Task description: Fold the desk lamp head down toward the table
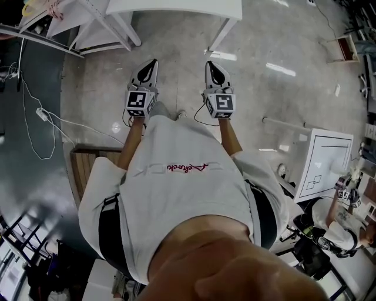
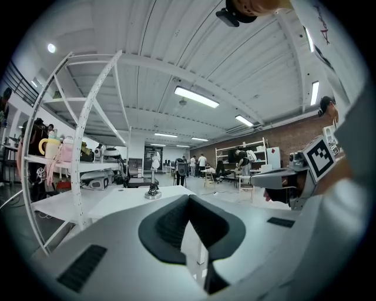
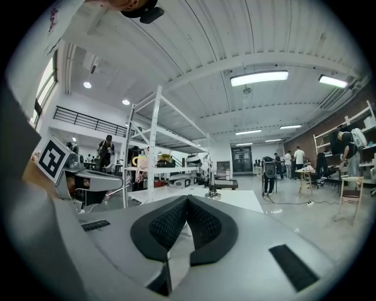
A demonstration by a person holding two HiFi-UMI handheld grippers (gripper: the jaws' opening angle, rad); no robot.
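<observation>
A small desk lamp (image 2: 153, 183) stands upright on a white table (image 2: 126, 203) some way ahead; the right gripper view shows the lamp (image 3: 211, 179) on the same table (image 3: 241, 200). In the head view only the table's near edge (image 1: 176, 7) shows, and the lamp is hidden. My left gripper (image 1: 151, 63) and right gripper (image 1: 210, 64) are held side by side over the floor, short of the table. The left gripper (image 2: 188, 197) is shut with nothing between its pads. So is the right gripper (image 3: 187, 198).
A white shelf rack (image 2: 88, 135) stands left of the table, also seen as a rack (image 3: 154, 147) in the right gripper view. A cable (image 1: 41, 111) and a wooden pallet (image 1: 82, 164) lie on the floor at left. A white cabinet (image 1: 323, 161) and another person (image 1: 343, 226) are at right.
</observation>
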